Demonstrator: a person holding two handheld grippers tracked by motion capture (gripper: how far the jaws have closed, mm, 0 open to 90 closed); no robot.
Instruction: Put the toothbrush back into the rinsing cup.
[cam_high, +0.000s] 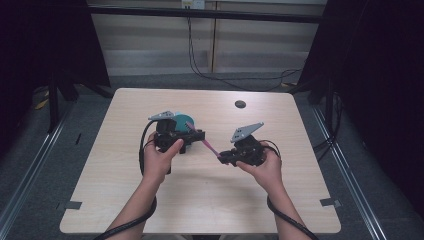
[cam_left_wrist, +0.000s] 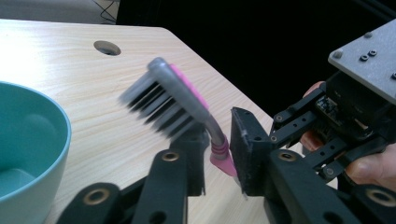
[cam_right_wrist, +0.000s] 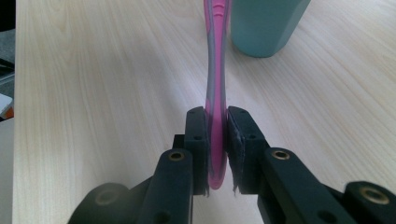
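Gripper on my right (cam_right_wrist: 217, 151) was clamped on the tail end of the pink toothbrush (cam_right_wrist: 215, 84), both pads pressed flat against the handle, which ran away from the jaws toward the teal cup (cam_right_wrist: 266, 25). From the high view, the toothbrush (cam_high: 207, 145) hung in the air above the wooden surface (cam_high: 125, 200), spanning the gap between my two hands. My left gripper (cam_left_wrist: 218, 154) sat at the brush's head end: its jaws were narrow around the grey and pink neck, one pad against it, but I could not tell whether the other pad had reached it. The bristles (cam_left_wrist: 154, 105) stuck out above that gripper, blurred. Just beside the left gripper stood the teal cup (cam_left_wrist: 28, 154), resting on the surface, near its middle.
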